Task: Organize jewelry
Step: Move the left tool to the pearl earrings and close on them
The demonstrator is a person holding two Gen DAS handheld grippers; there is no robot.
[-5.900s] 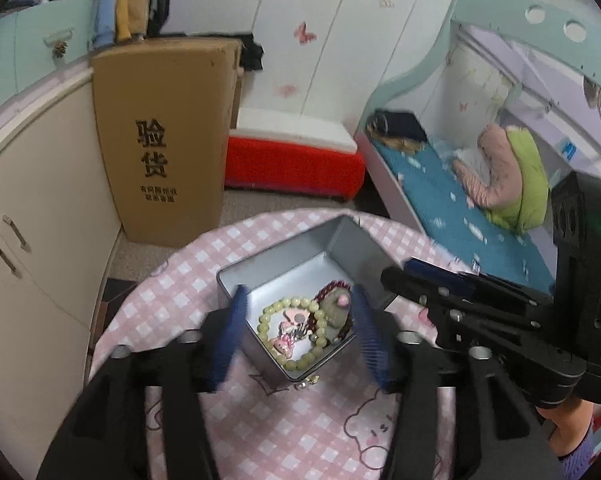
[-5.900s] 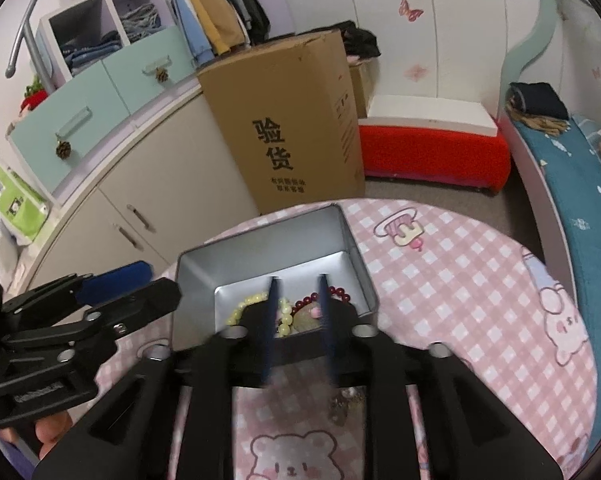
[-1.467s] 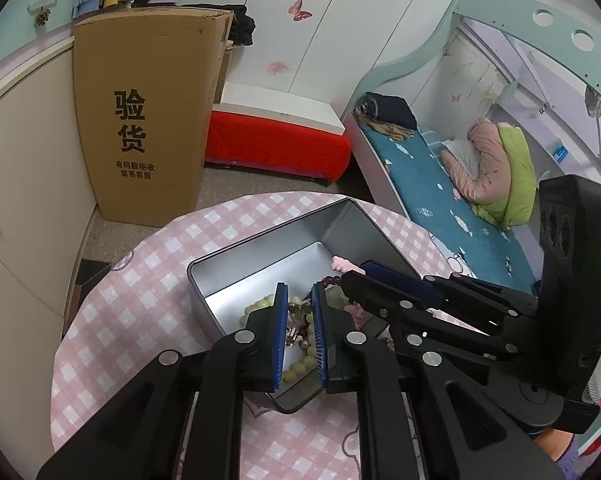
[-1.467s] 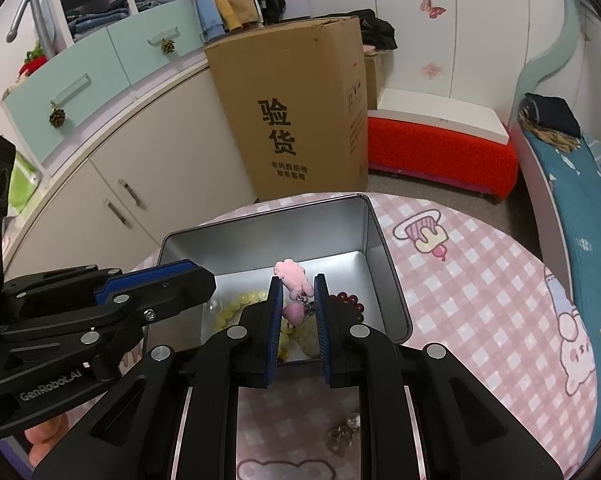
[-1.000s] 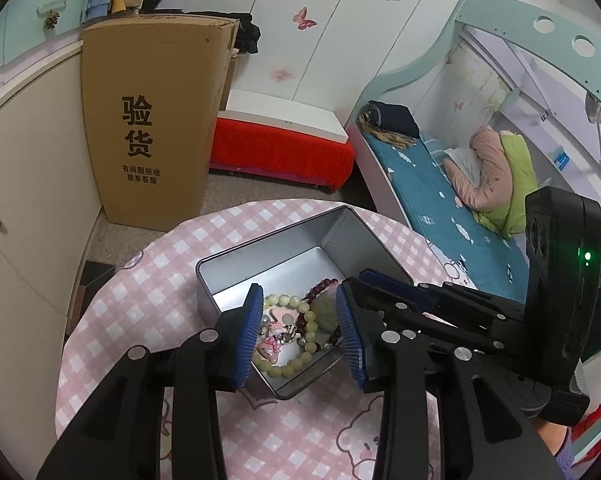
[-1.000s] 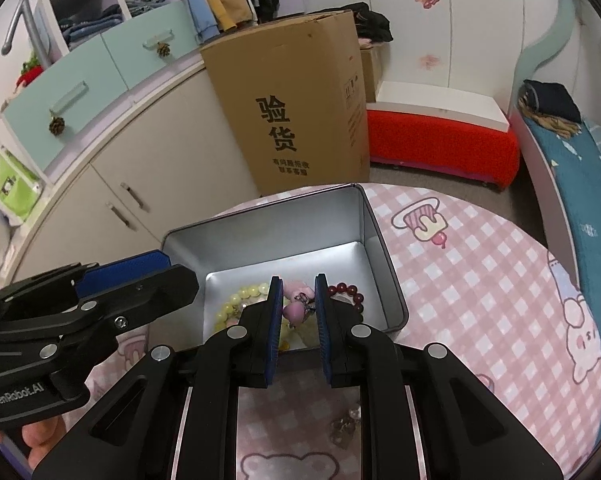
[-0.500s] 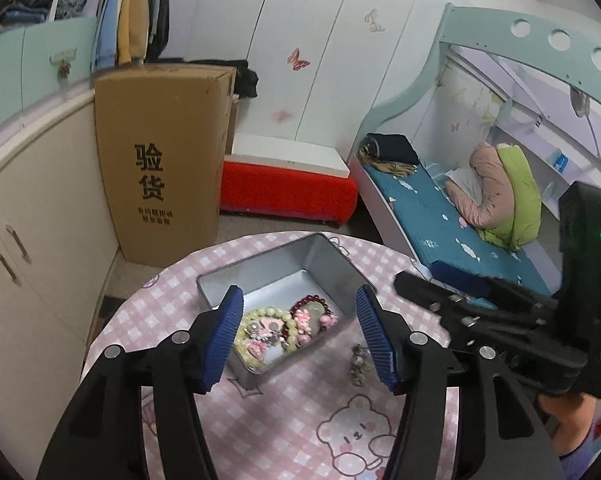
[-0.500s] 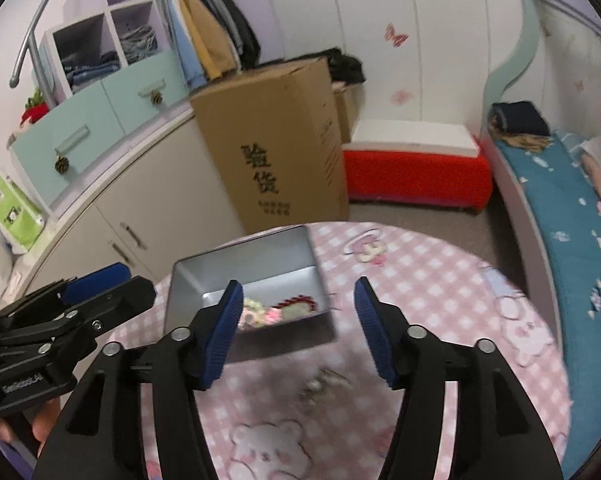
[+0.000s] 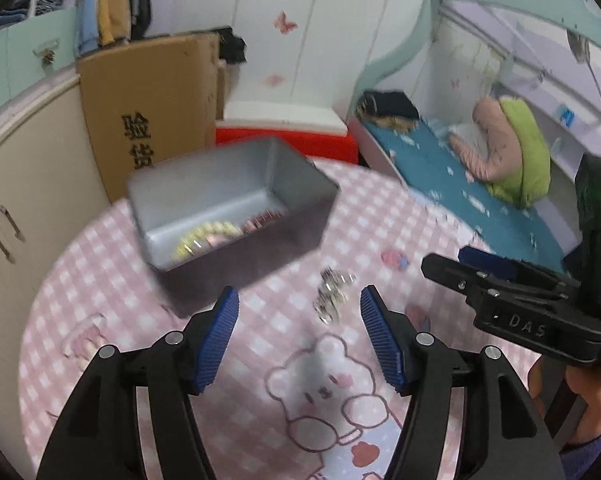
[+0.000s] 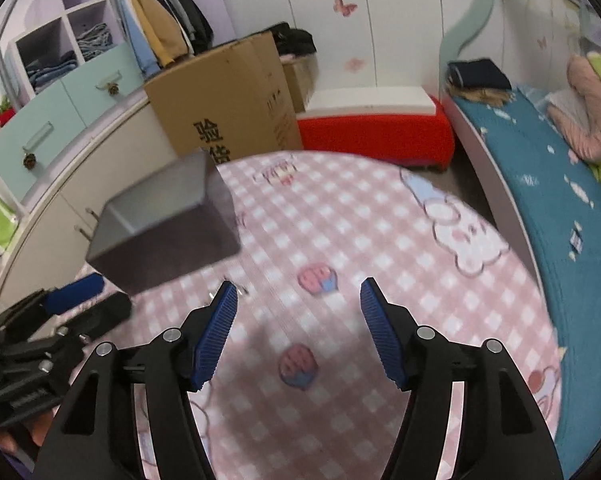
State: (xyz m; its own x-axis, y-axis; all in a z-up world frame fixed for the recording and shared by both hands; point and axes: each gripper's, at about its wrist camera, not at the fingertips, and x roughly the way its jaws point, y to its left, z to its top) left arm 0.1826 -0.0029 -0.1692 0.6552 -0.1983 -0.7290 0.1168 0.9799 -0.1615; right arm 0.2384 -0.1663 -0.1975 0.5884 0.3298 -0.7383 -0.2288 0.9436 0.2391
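An open grey metal tin (image 9: 228, 184) stands on the round table with a pink checked cloth (image 9: 100, 280). Yellow-green and dark red bead bracelets (image 9: 208, 236) lie blurred inside it. A small silver piece of jewelry (image 9: 332, 296) lies on the cloth in front of the tin, just ahead of my left gripper (image 9: 299, 300), which is open and holds nothing. My right gripper (image 10: 299, 292) is open and empty over bare cloth, to the right of the tin (image 10: 160, 216). Each gripper shows in the other's view: the right gripper (image 9: 480, 268), the left gripper (image 10: 80, 300).
A tall cardboard box (image 10: 228, 100) and cream cabinets (image 9: 16, 184) stand behind the table's left. A red bench (image 10: 372, 132) is behind it and a bed with a teal sheet (image 10: 540, 200) to the right. A person's hand (image 9: 588, 412) holds the right gripper.
The right gripper opened and let a pink charm go into the tin. The left jaws widened too. Both grippers drew back from the tin and swung right over the cloth.
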